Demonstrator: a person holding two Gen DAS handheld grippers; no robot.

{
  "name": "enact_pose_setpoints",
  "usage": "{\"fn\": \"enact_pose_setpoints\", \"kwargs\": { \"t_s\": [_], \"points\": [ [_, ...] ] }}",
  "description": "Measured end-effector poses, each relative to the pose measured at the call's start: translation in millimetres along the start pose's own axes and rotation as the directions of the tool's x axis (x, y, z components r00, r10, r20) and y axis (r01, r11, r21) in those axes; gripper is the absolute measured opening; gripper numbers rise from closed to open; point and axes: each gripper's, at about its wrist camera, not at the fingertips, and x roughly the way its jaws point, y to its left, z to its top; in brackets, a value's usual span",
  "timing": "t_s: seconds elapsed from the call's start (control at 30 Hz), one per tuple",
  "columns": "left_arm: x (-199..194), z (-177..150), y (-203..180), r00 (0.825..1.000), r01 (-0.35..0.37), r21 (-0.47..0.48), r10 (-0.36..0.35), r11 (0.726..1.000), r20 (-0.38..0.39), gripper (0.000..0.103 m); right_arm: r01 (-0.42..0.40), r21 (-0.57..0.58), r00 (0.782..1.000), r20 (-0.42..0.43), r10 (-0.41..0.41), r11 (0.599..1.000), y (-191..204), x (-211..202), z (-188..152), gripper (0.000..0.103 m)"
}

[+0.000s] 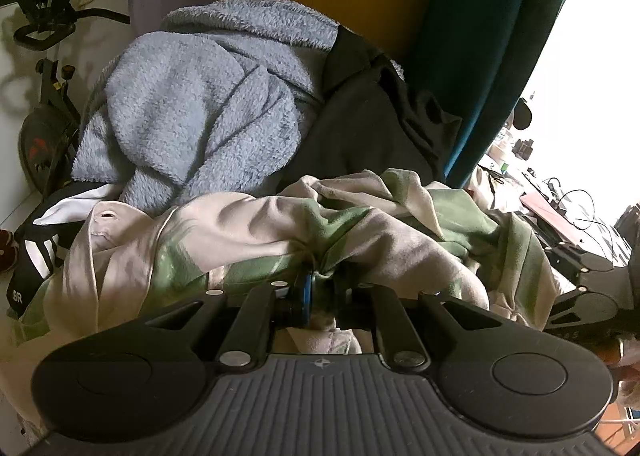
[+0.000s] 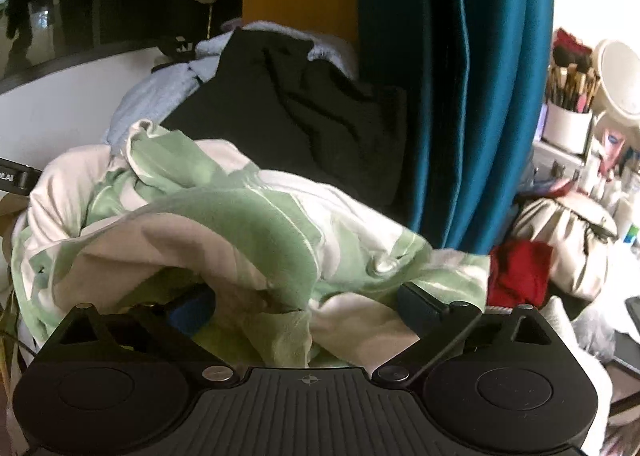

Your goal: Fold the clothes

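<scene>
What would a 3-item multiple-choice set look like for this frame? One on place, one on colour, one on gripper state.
1. Where is the black garment relative to the green-and-white garment?
A behind it
B under the gripper
C on the desk

2. What colour is the curtain?
A red
B teal
C white

3. How is the left gripper?
A wide open
B shut on the green-and-white garment
C out of view

Key: 1 A, black cloth lies beyond the green folds; 2 B, teal drape hangs on the right; 3 B, pads pinch a bunch of the cloth.
</scene>
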Motion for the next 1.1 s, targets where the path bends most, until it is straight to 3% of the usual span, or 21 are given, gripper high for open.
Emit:
{"fn": "enact_pose_setpoints", "kwargs": {
  "t_s": [0.03, 0.07, 0.1, 0.13, 0.23, 0.4, 0.6, 0.9, 0.97, 1.07, 1.1],
  "points": [
    [0.1, -0.1, 0.0, 1.000, -0.001, -0.001, 0.001, 1.000, -0.001, 0.012, -0.011, 0.008, 1.000, -0.006, 0.011, 1.000, 0.3, 2.1, -0.2, 0.080],
    [0.1, 0.1, 0.0, 1.000, -0.001, -0.002, 0.001, 1.000, -0.001, 0.012, -0.045, 0.012, 0.999, -0.011, 0.045, 0.999, 3.7, 1.2, 1.0, 0.056],
    [0.5, 0.3, -0.1, 1.000, -0.004, -0.003, 0.004, 1.000, -0.002, 0.012, -0.070, 0.015, 0.997, -0.016, 0.070, 0.997, 7.9, -0.5, 2.8, 0.037],
    [1.1, 0.3, -0.1, 1.000, -0.007, -0.003, 0.007, 1.000, -0.003, 0.012, -0.089, 0.015, 0.996, -0.019, 0.089, 0.996, 12.6, -2.7, 4.7, 0.037],
    [2.8, 0.2, 0.4, 1.000, -0.017, -0.008, 0.017, 1.000, -0.007, 0.012, -0.131, -0.003, 0.991, 0.013, 0.131, 0.991, 26.1, -16.6, 9.1, 0.020],
    [6.9, -1.1, 1.0, 1.000, -0.021, -0.014, 0.021, 1.000, -0.016, 0.012, -0.236, 0.001, 0.971, 0.019, 0.236, 0.972, 33.9, -26.8, 10.6, 0.018],
    [8.1, -2.8, -2.5, 0.999, -0.025, 0.000, 0.025, 1.000, -0.022, 0.012, -0.149, 0.054, 0.984, -0.093, 0.153, 0.987, 30.6, 8.7, -5.6, 0.016],
    [5.5, -2.8, -2.4, 0.999, -0.021, -0.015, 0.020, 1.000, -0.031, 0.012, -0.114, 0.080, 0.985, -0.122, 0.123, 0.990, 31.0, 18.7, -7.8, 0.016],
    [0.8, -3.3, -5.9, 1.000, -0.018, 0.017, 0.018, 1.000, -0.025, 0.013, -0.111, 0.087, 0.985, -0.125, 0.122, 0.990, 29.2, 19.0, -9.5, 0.016],
    [-17.6, -14.0, -8.1, 1.000, 0.004, 0.147, -0.002, 0.989, -0.011, 0.030, -0.106, 0.119, 0.983, -0.134, 0.122, 0.987, 22.6, 19.0, -12.0, 0.016],
    [-24.9, -19.1, -7.6, 1.000, 0.009, 0.192, -0.008, 0.981, -0.006, 0.050, -0.109, 0.147, 0.982, -0.139, 0.129, 0.983, 18.0, 19.5, -13.0, 0.016]
  ]
}}
